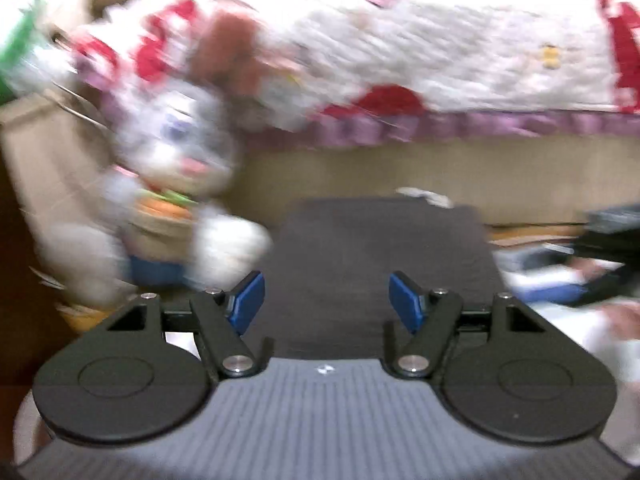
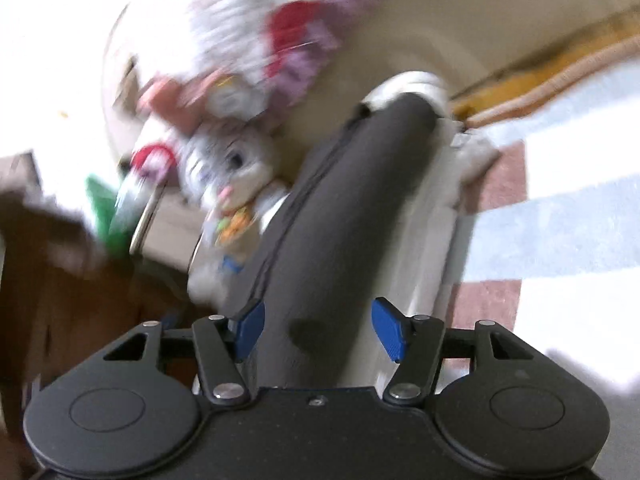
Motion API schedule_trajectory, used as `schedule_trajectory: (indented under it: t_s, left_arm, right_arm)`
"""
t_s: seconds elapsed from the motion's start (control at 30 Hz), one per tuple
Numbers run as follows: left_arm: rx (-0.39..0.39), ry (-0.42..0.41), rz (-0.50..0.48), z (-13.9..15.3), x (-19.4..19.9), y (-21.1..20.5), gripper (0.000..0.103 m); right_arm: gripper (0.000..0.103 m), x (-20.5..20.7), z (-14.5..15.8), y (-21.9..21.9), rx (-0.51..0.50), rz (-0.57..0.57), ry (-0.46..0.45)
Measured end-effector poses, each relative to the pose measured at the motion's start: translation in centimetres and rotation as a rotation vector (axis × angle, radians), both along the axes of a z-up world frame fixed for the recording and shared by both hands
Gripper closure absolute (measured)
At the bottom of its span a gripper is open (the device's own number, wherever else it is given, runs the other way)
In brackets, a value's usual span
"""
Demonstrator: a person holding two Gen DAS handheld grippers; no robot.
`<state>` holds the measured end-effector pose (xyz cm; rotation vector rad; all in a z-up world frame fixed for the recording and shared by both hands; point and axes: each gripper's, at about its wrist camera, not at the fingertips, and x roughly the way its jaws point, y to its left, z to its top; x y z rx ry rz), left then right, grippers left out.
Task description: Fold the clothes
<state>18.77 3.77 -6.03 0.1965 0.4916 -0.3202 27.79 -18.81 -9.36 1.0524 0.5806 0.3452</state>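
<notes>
Left gripper (image 1: pixel 327 306): fingers spread wide, nothing between them; the dark garment (image 1: pixel 380 264) lies directly ahead.
Right gripper (image 2: pixel 316 330): fingers apart, empty, right over the garment's (image 2: pixel 340 220) near end, likely the nearer one.
Garment: a flat, narrow, neat-edged dark strip, long axis running away from both grippers; whether folded or awaiting another fold cannot be told.
Plush rabbit (image 1: pixel 172 184): left of the garment.
Bedspread (image 1: pixel 440 48): beyond the garment, blurred.
</notes>
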Motion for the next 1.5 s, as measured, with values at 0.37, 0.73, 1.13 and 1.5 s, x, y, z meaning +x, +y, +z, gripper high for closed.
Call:
schedule_trajectory:
  t_s: [0.37,0.73,1.13,1.5]
  left_arm:
    - [-0.104,0.259,-0.195,-3.4,0.4,-1.4,0.034]
    - [0.034,0.297,-0.053,-2.9,0.7,-4.6,0.022]
    - [-0.024,0.248,0.229,1.9,-7.6,-6.0,0.013]
    - [-0.026,0.249,0.164,4.1,-14.7,-6.8,0.0]
  right_arm:
    - [0.064,5.6,1.6,1.2,-0.159,0.001,-0.142]
    - [0.05,3.6,2.7,1.2,-0.614,-0.125,-0.068]
    - [0.049,-8.0,8.5,4.7,-0.673,0.084,-0.157]
    - [0.045,-17.3,12.1,6.0,-0.677,0.077,-0.089]
